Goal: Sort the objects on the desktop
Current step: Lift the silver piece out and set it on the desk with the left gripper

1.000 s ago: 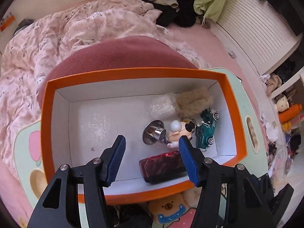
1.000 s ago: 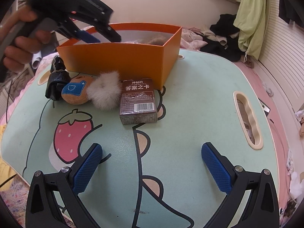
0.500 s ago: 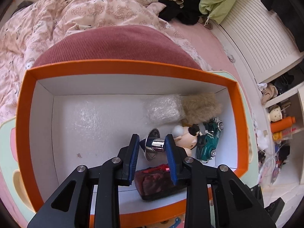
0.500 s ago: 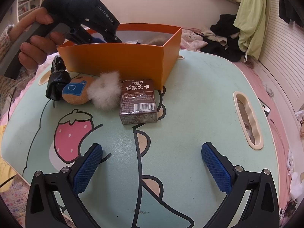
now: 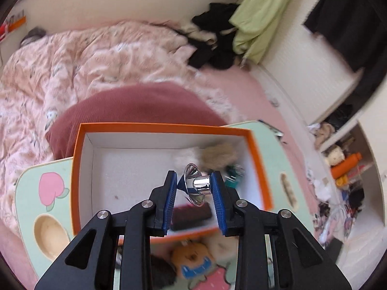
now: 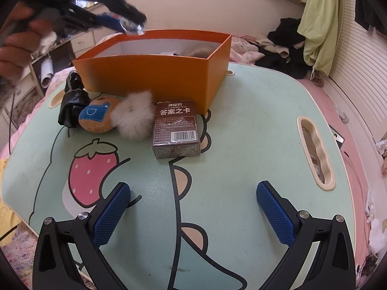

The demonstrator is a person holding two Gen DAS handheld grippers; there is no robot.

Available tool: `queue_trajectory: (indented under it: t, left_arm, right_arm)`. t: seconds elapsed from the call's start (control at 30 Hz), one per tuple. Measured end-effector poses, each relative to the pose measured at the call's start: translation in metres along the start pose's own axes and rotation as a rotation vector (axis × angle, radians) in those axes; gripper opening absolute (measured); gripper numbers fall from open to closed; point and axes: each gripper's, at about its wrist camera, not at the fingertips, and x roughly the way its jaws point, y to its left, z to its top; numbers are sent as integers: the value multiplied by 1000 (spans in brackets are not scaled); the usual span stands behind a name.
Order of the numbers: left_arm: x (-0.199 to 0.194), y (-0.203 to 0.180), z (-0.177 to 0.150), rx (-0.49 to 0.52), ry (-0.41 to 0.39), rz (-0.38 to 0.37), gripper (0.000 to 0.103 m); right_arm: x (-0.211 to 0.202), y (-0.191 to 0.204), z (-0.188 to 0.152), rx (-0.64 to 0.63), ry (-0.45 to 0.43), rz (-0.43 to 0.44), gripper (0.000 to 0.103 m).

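Because our left gripper (image 5: 193,188) is clamped on a small chrome funnel-shaped piece (image 5: 197,184), the shiny thing hangs in the air above the open orange box (image 5: 260,166), its narrow neck pinched between the blue pads and its flared mouth tilted away from us. From the right wrist view the same gripper (image 6: 130,25) shows blurred above the box's near left corner, a person's hand (image 6: 17,38) wrapped around its handle. We judge the piece is being taken out of the box, perhaps to be sorted elsewhere.

Below it inside the box lie a dark red block (image 5: 191,216), a tan furry lump (image 5: 219,154), a pale crinkled bag (image 5: 185,158) and a green toy, smeared by motion.

Our right gripper (image 6: 193,207) rests with its jaws spread wide and nothing between them, low over the mint-green cartoon lap table (image 6: 254,111), likely waiting its turn.

Just in front of the box, lined up along its wall, sit a black crumpled bag (image 6: 72,101), a brown plush ball (image 6: 98,117), a white fur pompom (image 6: 133,114) and a brown card box (image 6: 175,126), all unsorted as yet.
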Motion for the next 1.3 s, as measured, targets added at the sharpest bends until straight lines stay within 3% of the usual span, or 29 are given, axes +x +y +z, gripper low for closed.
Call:
queue_trajectory:
  t: [0.17, 0.3, 0.47, 0.6, 0.73, 0.8, 0.93, 0.97, 1.1, 1.3]
  left_arm:
    - [-16, -22, -58, 56, -5, -65, 31]
    - [-12, -18, -100, 29, 12, -89, 31]
    - [-10, -10, -141, 19, 34, -38, 31]
    - [12, 2, -156, 2, 48, 76, 31]
    - [14, 3, -149, -2, -30, 82, 32]
    - [12, 0, -148, -3, -62, 108, 37]
    - [0, -8, -158, 28, -107, 150, 75]
    - [-4, -11, -163, 43, -117, 175, 79]
    - [-12, -18, -186, 94, -135, 259, 80]
    - [10, -17, -202, 120, -51, 346, 82]
  right_arm:
    - [0, 0, 0, 0, 0, 0, 103]
    - [0, 0, 0, 0, 0, 0, 103]
    - [0, 0, 0, 0, 0, 0, 103]
    - [0, 0, 0, 0, 0, 0, 103]
    - [0, 0, 0, 0, 0, 0, 103]
    - [0, 0, 0, 0, -1, 0, 103]
    - [0, 0, 0, 0, 0, 0, 103]
    - [0, 0, 0, 0, 0, 0, 103]
    - [0, 0, 0, 0, 0, 0, 103]
    - [1, -1, 0, -1, 0, 0, 103]
